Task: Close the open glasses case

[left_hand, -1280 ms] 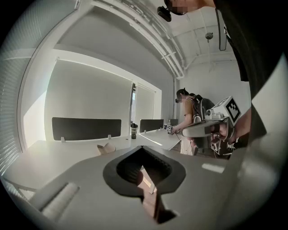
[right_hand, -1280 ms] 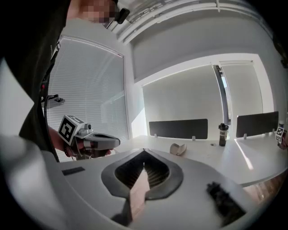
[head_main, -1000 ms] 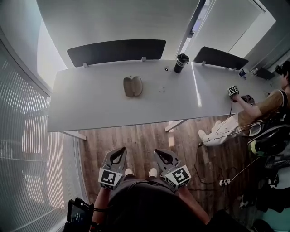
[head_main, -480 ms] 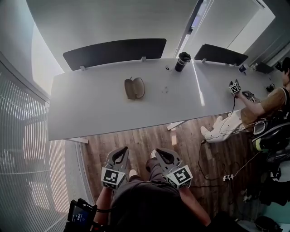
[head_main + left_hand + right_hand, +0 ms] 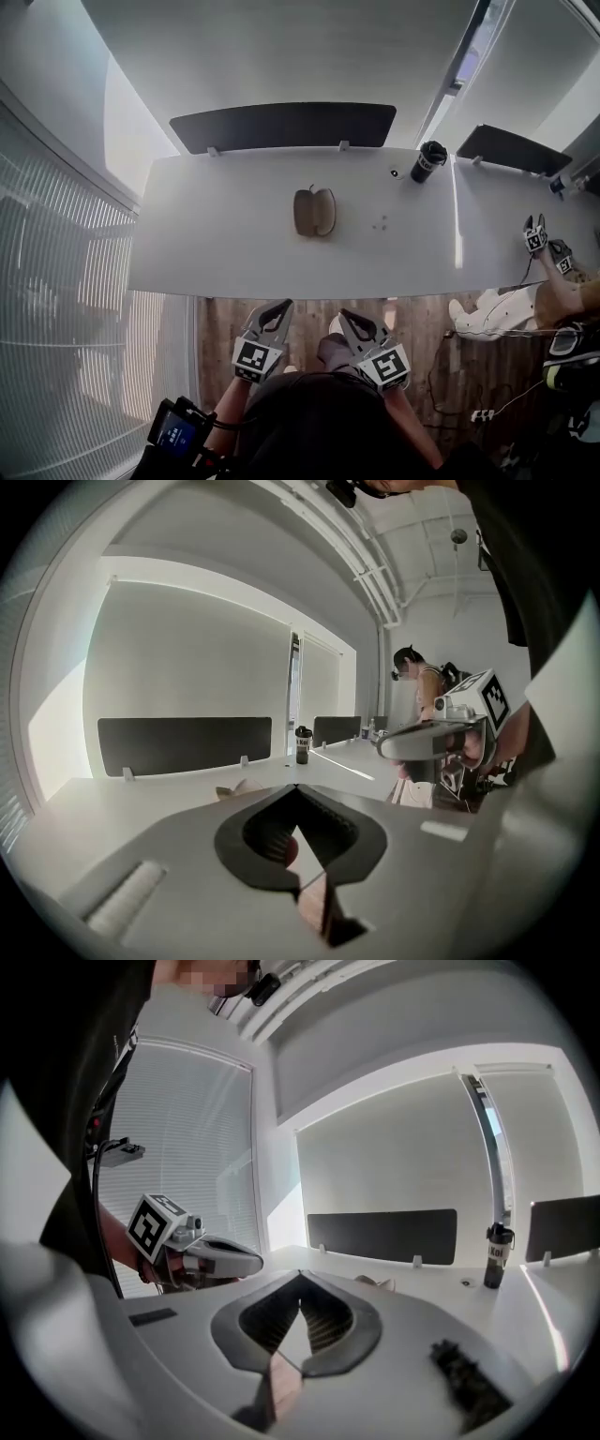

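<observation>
The brown glasses case (image 5: 314, 212) lies open on the white table (image 5: 216, 244), both halves facing up. It shows small and tan in the left gripper view (image 5: 234, 788) and in the right gripper view (image 5: 377, 1283). Both grippers hang over the wooden floor, short of the table's near edge and far from the case. My left gripper (image 5: 280, 306) (image 5: 295, 787) is shut, tips together, with nothing in it. My right gripper (image 5: 346, 316) (image 5: 300, 1274) is shut and empty too.
A black tumbler (image 5: 428, 161) stands at the table's far right corner. A dark divider panel (image 5: 281, 127) runs along the far edge. A second table (image 5: 525, 202) adjoins at the right, where another person's hand holds a gripper (image 5: 535, 234). Window blinds (image 5: 66, 309) line the left.
The table and case have shifted right and nearer in the head view as I stepped toward them. Both grippers stay shut, held low in front of me.
</observation>
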The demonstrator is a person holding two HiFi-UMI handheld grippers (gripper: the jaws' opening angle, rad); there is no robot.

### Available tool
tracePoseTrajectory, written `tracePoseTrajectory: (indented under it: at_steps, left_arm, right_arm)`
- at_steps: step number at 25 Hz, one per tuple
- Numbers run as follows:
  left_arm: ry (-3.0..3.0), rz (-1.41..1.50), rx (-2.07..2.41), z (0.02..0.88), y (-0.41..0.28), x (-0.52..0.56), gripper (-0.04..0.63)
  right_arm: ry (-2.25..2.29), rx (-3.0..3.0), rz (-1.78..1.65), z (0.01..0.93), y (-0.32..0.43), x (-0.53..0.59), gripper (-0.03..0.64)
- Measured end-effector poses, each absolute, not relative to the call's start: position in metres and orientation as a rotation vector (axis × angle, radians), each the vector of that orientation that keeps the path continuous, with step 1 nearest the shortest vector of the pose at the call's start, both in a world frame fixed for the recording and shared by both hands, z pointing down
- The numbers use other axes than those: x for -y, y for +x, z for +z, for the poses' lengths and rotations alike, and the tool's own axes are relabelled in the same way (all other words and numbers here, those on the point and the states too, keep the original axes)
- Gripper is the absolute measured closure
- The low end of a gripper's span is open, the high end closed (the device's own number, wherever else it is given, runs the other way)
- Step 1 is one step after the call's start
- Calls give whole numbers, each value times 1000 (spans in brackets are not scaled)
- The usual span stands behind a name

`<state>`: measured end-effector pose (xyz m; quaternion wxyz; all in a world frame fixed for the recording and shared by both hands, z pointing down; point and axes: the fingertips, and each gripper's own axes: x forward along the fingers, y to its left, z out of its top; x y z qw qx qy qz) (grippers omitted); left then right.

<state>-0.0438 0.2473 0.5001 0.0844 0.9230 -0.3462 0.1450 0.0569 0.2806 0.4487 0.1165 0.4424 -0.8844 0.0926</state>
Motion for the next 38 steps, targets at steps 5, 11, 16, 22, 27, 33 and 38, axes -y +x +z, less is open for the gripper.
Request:
tracePoseTrajectory:
  at_steps: [5,11,16,22,27,33,38]
  left_arm:
    - [2719,530,1133,500,-31,-201,589]
    - [2689,576,1209,502,-14,-164,589]
    - [2613,591,1248,512,-22,-140,589]
    - [2615,578,1120,519,-24,-91,589]
    - [2735,534,914,539,-23,-53,589]
    - [2722,561,913,544,-40,-20,589]
    - [2671,599,981,552,-46,-9,589]
  right_arm:
    - [1158,2678,248,455,76,-238,618]
    - [1168,2688,309,470,111,-192,618]
    - [1145,2696,376,474,116,-159,618]
    - [1180,2640,455,493,96,-102,618]
    - [1369,2533,463,485,83,-63,618]
    - [1322,2547,501,490,56,-42,618]
    - [1184,2551,506,509,49,-38,618]
